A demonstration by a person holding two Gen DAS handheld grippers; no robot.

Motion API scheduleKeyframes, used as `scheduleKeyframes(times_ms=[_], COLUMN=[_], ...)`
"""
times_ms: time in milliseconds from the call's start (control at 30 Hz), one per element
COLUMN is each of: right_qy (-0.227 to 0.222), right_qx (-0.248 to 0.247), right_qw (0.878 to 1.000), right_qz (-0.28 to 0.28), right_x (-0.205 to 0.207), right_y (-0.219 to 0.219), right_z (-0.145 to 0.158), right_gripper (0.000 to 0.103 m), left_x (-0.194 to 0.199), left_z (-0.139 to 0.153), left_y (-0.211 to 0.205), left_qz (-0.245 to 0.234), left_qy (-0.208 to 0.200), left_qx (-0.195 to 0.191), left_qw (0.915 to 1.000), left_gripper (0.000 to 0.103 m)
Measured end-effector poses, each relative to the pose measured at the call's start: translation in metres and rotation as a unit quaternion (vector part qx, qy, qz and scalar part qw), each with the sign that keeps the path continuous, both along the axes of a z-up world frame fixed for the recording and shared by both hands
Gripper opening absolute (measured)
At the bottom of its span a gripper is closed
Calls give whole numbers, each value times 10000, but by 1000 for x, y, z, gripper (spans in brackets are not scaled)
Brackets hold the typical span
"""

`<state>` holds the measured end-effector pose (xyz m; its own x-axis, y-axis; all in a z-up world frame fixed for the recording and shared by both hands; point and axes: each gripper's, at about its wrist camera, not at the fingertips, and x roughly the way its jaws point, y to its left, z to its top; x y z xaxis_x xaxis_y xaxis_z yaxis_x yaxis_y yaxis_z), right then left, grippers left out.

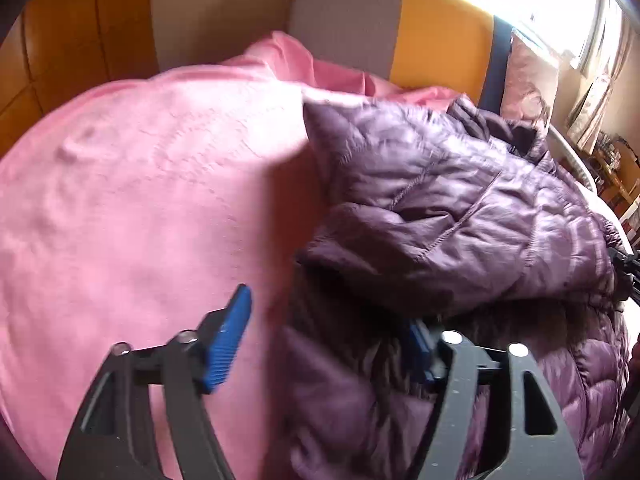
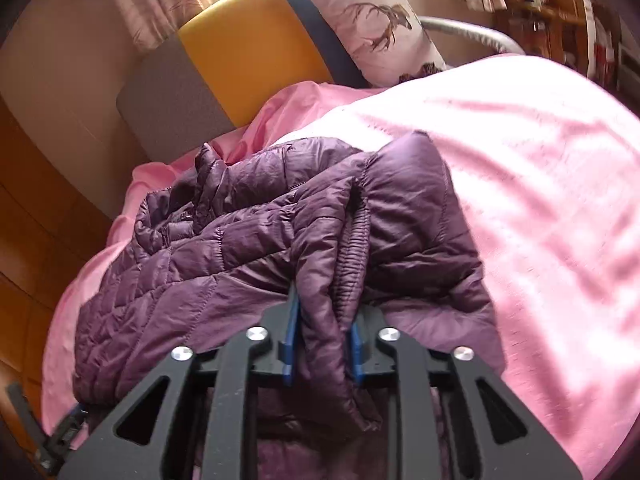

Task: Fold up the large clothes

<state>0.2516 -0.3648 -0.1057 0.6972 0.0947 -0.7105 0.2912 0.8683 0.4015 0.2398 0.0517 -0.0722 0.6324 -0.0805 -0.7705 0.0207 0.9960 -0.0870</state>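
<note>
A purple quilted puffer jacket (image 1: 460, 216) lies bunched on a pink bedspread (image 1: 140, 200). In the left wrist view my left gripper (image 1: 328, 336) is open at the jacket's left edge; its left pad stands over the pink cover and its right pad is partly hidden by jacket fabric. In the right wrist view the jacket (image 2: 248, 240) lies partly folded over itself, and my right gripper (image 2: 322, 340) is shut on a fold of it with an elastic cuff between the blue pads. The right gripper also shows at the far right edge of the left wrist view (image 1: 630, 268).
A grey, yellow and blue headboard (image 2: 240, 52) stands behind the bed. A pillow with a deer print (image 2: 376, 24) leans on it. Orange wooden floor (image 1: 60, 40) lies beside the bed. A wooden shelf (image 2: 560, 8) stands far right. The left gripper (image 2: 60, 436) shows low left.
</note>
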Motion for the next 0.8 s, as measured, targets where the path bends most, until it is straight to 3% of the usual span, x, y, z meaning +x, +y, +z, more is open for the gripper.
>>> scheduleKeyframes(times_ms=[67,200,267,367,533,800], right_qy=[-81,-614,-753,-691,-159,215], right_qx=[-322,-695,-804,-1107,-1262,-1546], right_qw=[9994,9956,9938,9900,9898,9856], right_qz=[-76,-108,155,526,634,650], right_x=[-10,-31,-27,-12,18,28], right_y=[-1,11,28,56,66,55], right_z=[7,33,39,34,-2,-36], right_gripper=[48,60,63,70,71,72], left_x=[-12,-17,-7,11,42,46], left_z=[16,45,54,55,16,-20], left_y=[6,2,-8,-27,-50,-65], left_qz=[-34,-259,-371,-681,-896,-1023], left_qy=[-353,-936,-992,-864,-130,51], left_qx=[38,-164,-284,-459,-423,-234], left_qw=[9994,9951,9940,9929,9950,9945], left_gripper=[74,81,81,81,81,82])
